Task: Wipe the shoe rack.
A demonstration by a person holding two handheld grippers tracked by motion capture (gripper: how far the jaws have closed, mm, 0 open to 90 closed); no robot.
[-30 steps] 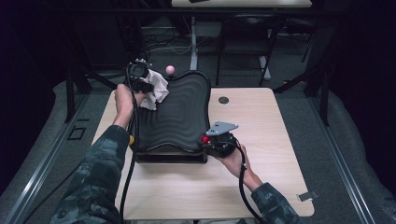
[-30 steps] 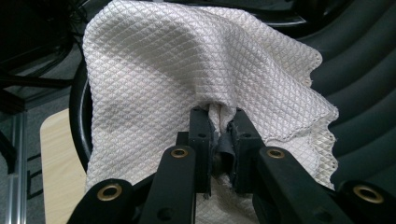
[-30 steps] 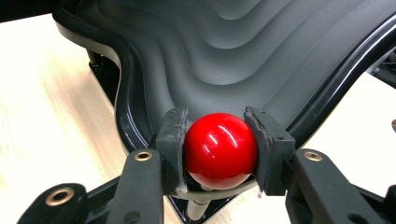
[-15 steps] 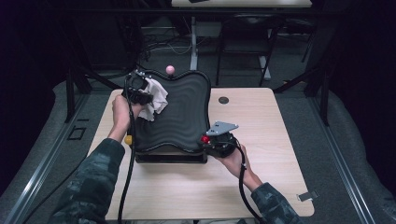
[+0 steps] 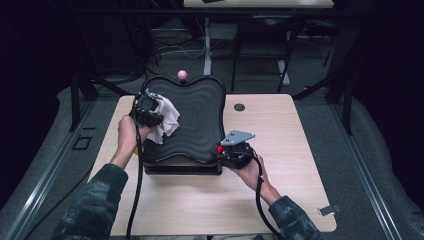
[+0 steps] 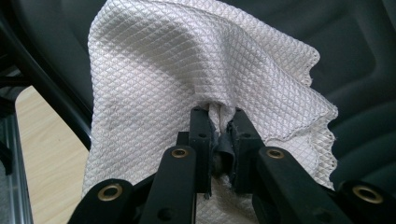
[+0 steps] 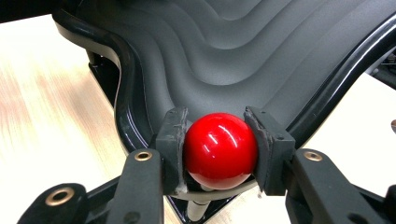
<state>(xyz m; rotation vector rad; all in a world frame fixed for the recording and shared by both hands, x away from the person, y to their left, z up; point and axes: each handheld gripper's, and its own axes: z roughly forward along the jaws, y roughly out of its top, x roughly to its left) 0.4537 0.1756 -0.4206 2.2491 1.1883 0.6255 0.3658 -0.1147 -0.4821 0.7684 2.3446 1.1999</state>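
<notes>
A black wavy board (image 5: 197,120) on a base lies across the back of the wooden table (image 5: 280,150). My left gripper (image 5: 148,111) is shut on a white quilted cloth (image 5: 165,119) (image 6: 187,60), which drapes onto the board's left part. In the left gripper view the jaws pinch a fold of the cloth at the left gripper (image 6: 218,122). My right gripper (image 5: 222,150) (image 7: 218,128) is shut on a red ball (image 7: 219,149) (image 5: 219,149) at the board's near right corner (image 7: 224,51). A pink ball (image 5: 182,75) stands at the board's far edge.
A small dark round disc (image 5: 239,107) sits in the table's far right part. A small clip-like piece (image 5: 327,210) lies at the table's near right edge. Black table legs and cables stand on the floor behind.
My left gripper has moved with the cloth nearer and lower, from above the board's far left corner down onto its left part. The right gripper has stayed on the red ball.
</notes>
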